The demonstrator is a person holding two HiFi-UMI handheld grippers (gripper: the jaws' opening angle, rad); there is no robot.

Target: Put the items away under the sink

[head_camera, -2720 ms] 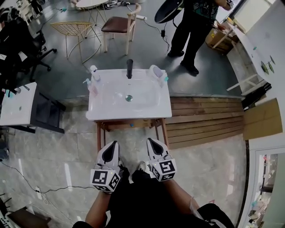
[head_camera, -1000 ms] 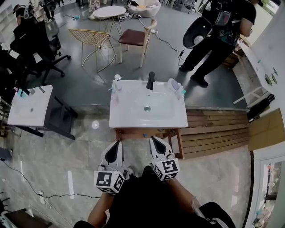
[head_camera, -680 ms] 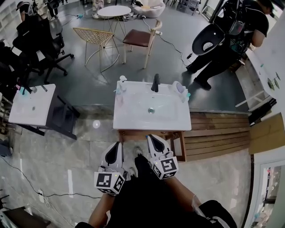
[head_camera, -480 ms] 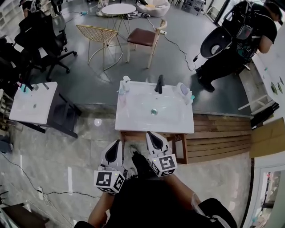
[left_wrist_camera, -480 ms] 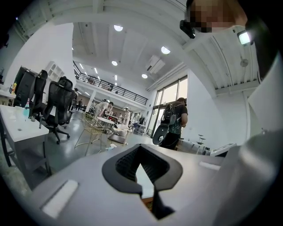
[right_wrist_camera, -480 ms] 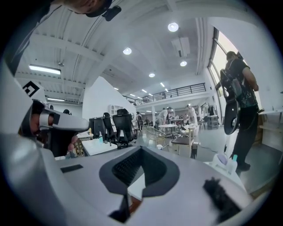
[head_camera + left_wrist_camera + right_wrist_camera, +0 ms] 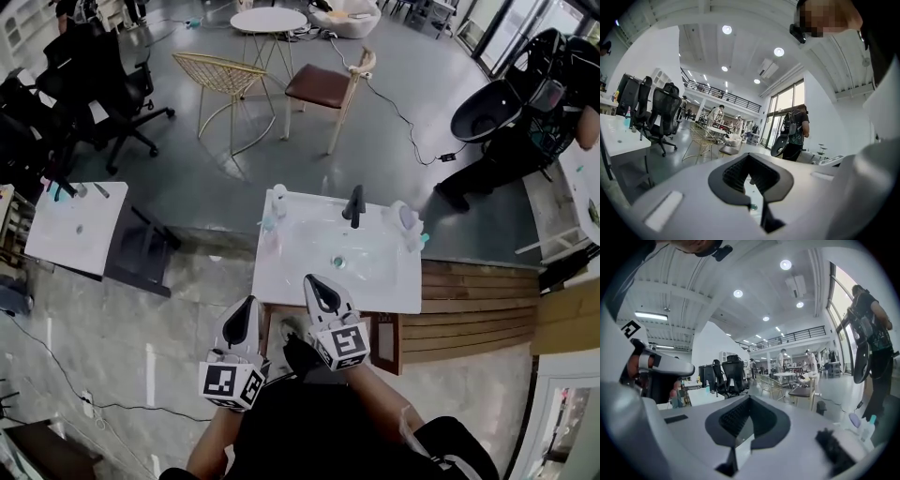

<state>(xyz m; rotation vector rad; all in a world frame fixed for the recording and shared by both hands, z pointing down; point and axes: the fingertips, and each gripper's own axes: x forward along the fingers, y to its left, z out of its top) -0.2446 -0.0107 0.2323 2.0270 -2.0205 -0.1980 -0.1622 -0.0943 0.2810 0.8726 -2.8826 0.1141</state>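
Observation:
A white washbasin (image 7: 309,286) on a wooden stand sits just ahead of me, with a black faucet (image 7: 353,205) at its back. A white pump bottle (image 7: 278,201) and a pink bottle (image 7: 272,241) stand on its left rim. On the right rim are a white and purple container (image 7: 403,217) and a teal-capped bottle (image 7: 421,242). My left gripper (image 7: 246,309) (image 7: 750,161) is shut and empty, short of the basin's front left corner. Also shut and empty, my right gripper (image 7: 314,285) (image 7: 747,408) has its tip over the basin's front edge. The space under the basin is hidden.
A second white basin (image 7: 70,225) stands at the left beside black office chairs (image 7: 103,94). Beyond are a gold wire chair (image 7: 225,80), a wooden chair (image 7: 323,89) and a round table (image 7: 267,19). A person (image 7: 539,122) stands at the right. Wooden decking (image 7: 478,309) flanks the basin.
I have walked toward the washbasin, and it now lies closer to both grippers. The right gripper's tip has come over its front edge. Both grippers stay shut.

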